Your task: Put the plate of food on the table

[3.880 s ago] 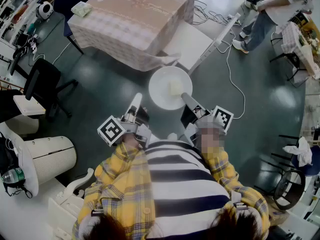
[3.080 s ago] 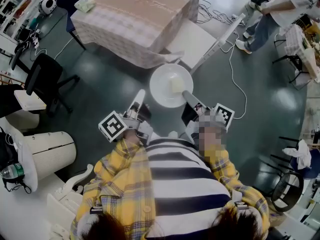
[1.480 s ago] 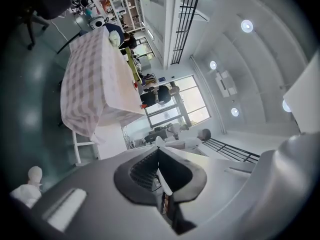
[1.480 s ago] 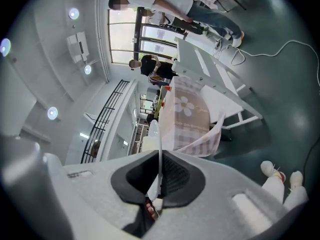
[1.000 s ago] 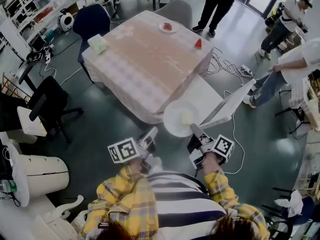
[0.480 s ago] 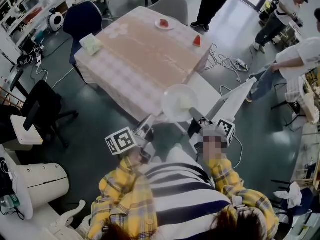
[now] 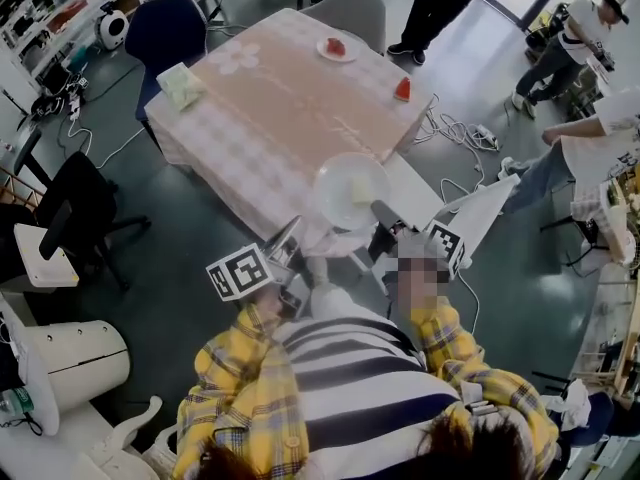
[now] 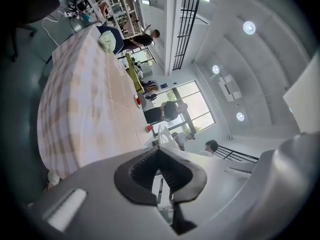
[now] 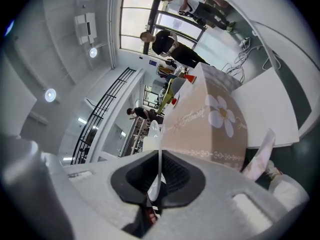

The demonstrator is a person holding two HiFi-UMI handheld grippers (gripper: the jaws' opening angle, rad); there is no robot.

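The right hand-held gripper point(image 7: 381, 212) has its jaws clamped on the near rim of a white plate point(image 7: 338, 180), and in its own view point(image 9: 160, 171) that rim runs edge-on as a thin white line between the ribbed pads. A pale block of food point(image 7: 362, 190) sits on the plate, towards the gripper side. The plate is carried roughly level at the near corner of the worktop point(image 7: 280, 98); from above it overlaps the hanging edge of the checked tablecloth point(image 7: 225, 158), and I can't tell whether it is touching anything beneath it.

The left hand-held gripper point(image 7: 286, 236) is just left of the plate and apart from it. Its own view point(image 8: 159, 156) shows the jaws closed against each other with nothing caught between them, pointing along the side of the cloth-covered worktop point(image 8: 85, 104).

On the far part of the worktop are a small plate with red food point(image 7: 337, 48), a red wedge of fruit point(image 7: 403, 89) near the right edge, and a pale green packet point(image 7: 180, 85) on the left side. A blue chair point(image 7: 165, 23) and a grey chair point(image 7: 345, 10) stand at the far sides. The person carrying the grippers wears a yellow plaid shirt point(image 7: 235, 388). Other people stand beyond the worktop and off to the right
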